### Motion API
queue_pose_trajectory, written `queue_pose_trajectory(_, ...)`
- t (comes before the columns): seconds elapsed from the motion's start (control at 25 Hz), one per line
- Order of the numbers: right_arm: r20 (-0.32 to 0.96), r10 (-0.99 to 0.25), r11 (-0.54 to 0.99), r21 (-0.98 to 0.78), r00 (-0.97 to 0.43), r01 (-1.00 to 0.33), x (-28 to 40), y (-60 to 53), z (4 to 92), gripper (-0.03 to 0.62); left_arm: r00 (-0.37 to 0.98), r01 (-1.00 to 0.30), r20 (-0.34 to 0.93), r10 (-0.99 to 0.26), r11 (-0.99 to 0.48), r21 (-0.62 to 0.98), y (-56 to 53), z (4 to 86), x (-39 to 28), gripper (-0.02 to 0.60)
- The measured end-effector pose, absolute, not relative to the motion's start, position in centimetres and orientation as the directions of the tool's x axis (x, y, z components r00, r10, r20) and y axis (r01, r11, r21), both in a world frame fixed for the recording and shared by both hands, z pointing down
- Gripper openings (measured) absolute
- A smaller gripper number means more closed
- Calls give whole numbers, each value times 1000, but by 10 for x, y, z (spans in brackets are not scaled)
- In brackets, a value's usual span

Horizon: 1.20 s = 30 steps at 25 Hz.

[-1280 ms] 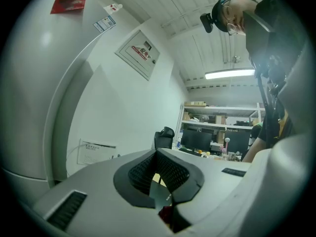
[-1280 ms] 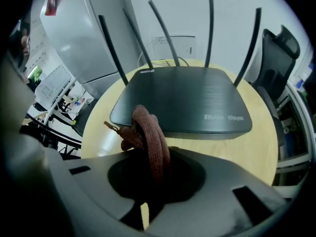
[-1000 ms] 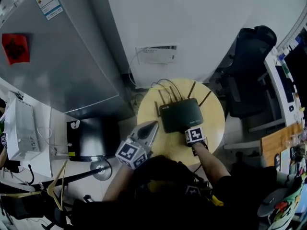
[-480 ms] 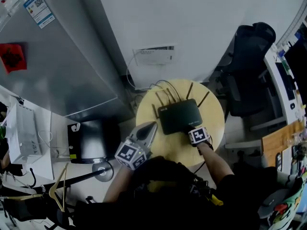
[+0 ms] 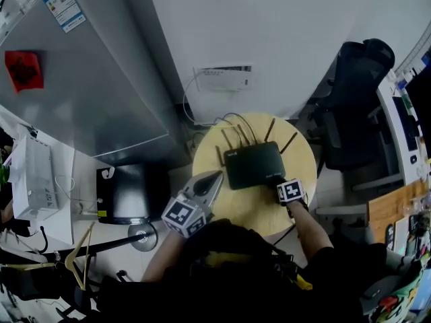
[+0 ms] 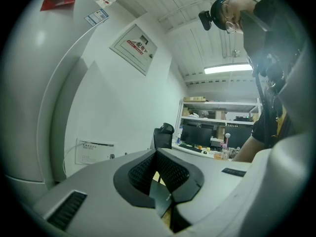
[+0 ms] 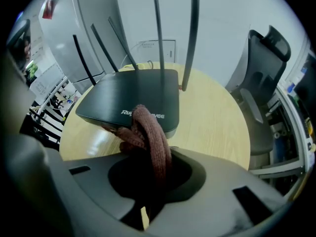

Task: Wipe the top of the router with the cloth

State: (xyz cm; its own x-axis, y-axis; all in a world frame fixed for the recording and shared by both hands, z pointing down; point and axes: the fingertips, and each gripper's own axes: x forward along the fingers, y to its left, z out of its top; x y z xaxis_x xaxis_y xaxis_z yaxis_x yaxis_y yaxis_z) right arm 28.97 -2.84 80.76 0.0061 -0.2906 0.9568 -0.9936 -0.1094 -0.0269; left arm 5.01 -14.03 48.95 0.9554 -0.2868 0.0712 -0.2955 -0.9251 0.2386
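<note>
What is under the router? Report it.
A round wooden table, bare wood showing around it. The patch directly beneath the router is covered; anything there cannot be seen.

A round wooden bench (image 5: 250,208) carries a black router (image 5: 254,165), its thin antennas spread out from its far edge, where cables run off toward a white wall box (image 5: 222,78). The right tool (image 5: 285,184) sits at the router's near right corner, marker cube on top. The left tool (image 5: 215,176) is over the bench's left edge, its tip tapered to a point just beside the router. A black office chair (image 5: 353,99) stands right of the bench and a grey refrigerator (image 5: 87,86) is at the left.
</note>
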Motion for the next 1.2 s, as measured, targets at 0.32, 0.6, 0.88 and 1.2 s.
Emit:
queue_pose_trajectory(0.32,947,-320,-112,-9,27,-994,304,-34,802,61,951,-308,78,-298,-921,237,-143,486,48,-9)
queue_pose_trajectory(0.6,951,-297,-259,12,91,-966,340,-20,800,61,946,-324,69,-317,-919,226,-140,484,45,-9)
queue_pose_trajectory(0.88,883,-462,-485,-176,80,-857,371,-17,775,61,936,-352,64,-346,-908,227,-123,476,44,-9)
queue_pose_trajectory(1.2,771,-637,-327,-261,8,-908,339,-18,748,61,893,-448,74,-445,-857,253,-95,482,27,-9)
